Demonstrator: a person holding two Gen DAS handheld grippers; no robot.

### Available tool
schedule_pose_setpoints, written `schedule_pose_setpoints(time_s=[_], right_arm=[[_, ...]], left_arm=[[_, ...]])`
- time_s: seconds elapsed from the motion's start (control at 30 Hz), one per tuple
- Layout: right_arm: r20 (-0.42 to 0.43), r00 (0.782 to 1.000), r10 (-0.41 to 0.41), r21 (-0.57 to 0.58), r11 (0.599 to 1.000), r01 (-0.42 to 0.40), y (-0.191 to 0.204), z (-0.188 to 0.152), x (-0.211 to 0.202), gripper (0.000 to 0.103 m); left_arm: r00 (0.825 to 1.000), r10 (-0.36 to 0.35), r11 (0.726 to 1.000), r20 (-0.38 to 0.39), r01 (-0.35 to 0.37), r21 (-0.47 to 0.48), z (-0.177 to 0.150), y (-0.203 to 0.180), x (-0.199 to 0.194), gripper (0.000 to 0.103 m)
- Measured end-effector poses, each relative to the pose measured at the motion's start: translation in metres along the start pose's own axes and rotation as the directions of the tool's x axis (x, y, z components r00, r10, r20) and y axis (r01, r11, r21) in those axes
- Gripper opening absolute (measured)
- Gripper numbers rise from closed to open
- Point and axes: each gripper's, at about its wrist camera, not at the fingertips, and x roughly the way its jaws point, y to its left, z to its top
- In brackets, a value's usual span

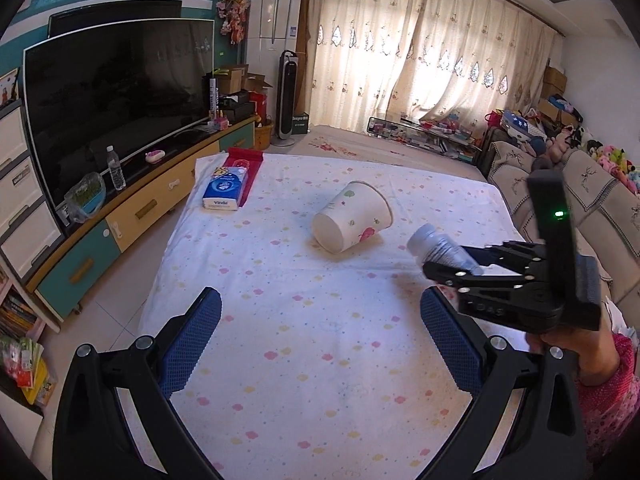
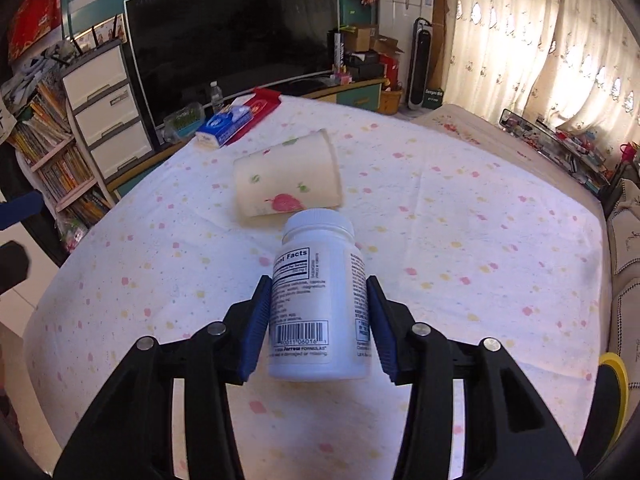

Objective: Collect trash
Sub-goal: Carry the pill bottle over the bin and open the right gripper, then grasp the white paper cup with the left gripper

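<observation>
A white pill bottle (image 2: 316, 300) with a printed label sits lengthwise between the blue pads of my right gripper (image 2: 318, 284), which is shut on it, cap pointing forward. In the left wrist view the same bottle (image 1: 436, 246) hangs above the table's right side in the right gripper (image 1: 452, 262), held by a person's hand (image 1: 572, 352). A paper cup (image 1: 352, 216) with fruit prints lies on its side mid-table, just beyond the bottle's cap in the right wrist view (image 2: 288, 178). My left gripper (image 1: 320, 300) stands open over the near cloth with nothing between its fingers.
A dotted white cloth (image 1: 304, 360) covers the table. A blue tissue pack (image 1: 224, 190) lies on a red packet (image 1: 248, 160) at the far left corner. A TV cabinet (image 1: 132, 216) runs along the left; a sofa (image 1: 600, 208) flanks the right.
</observation>
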Motion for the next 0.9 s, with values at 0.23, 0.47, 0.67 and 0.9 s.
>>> schedule_pose_setpoints(time_s=[0.23,0.47,0.67,0.9], right_arm=[[0.078,0.973,-0.219,0.169,0.964,0.203,-0.116,-0.037,-0.077,0.045],[-0.078,0.907,-0.414,0.378,0.829,0.411,-0.254,-0.110,-0.093,0.045],[-0.171,0.875,-0.453,0.431,0.764,0.480,-0.304,-0.150,-0.076,0.045],[-0.164,0.874,-0.457,0.449,0.755,0.478,-0.308,-0.153,-0.068,0.053]], left_arm=[[0.994,-0.094,0.994,-0.049,0.096,0.060,0.030,-0.026,0.060,0.098],[0.990,-0.118,0.975,-0.078,0.130,0.180,0.064,-0.048,0.123,0.098],[0.991,-0.098,0.956,-0.096,0.121,0.266,0.090,-0.046,0.168,0.098],[0.975,-0.135,0.925,-0.178,0.188,0.331,0.095,-0.036,0.205,0.098]])
